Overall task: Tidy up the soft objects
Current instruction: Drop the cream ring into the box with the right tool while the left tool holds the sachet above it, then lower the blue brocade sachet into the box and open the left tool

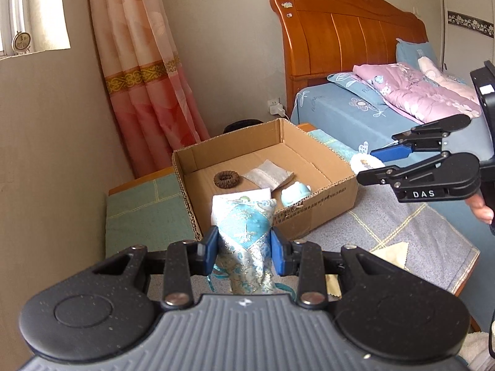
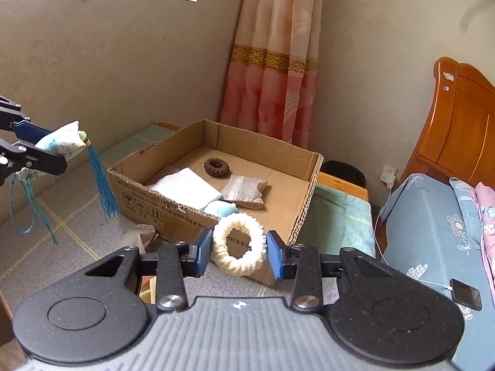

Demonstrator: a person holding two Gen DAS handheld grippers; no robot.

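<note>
Left wrist view. The left gripper (image 1: 244,252) is clenched on a sachet (image 1: 247,232) of blue brocade, pads pressing its sides. The sachet stands upright between the pads, long axis vertical, cords hanging beneath. The box (image 1: 324,204) lies directly ahead and below, its near wall just beyond the sachet. Inside are a brown ring (image 1: 226,179), a grey pouch (image 1: 268,175), a pale blue toy (image 1: 295,194) and a white cloth (image 1: 247,192). The right gripper (image 1: 376,164) enters from the right, level with the box's right corner; what it carries is largely hidden here, apparently something white.

Right wrist view. The right gripper (image 2: 239,252) grasps a white ring (image 2: 239,244) across its width, the hole facing the camera. The box's near wall sits just ahead and below, so the ring has the wall yet to cross. The left gripper (image 2: 66,150) is at far left, outside the box's left corner, the sachet's tassel (image 2: 103,182) hanging down beside the wall.

Judgement: both loads are carried above the table (image 2: 62,241), close to the box. Each needs a short forward carry over the wall before release; the right gripper appears marginally nearer.
</note>
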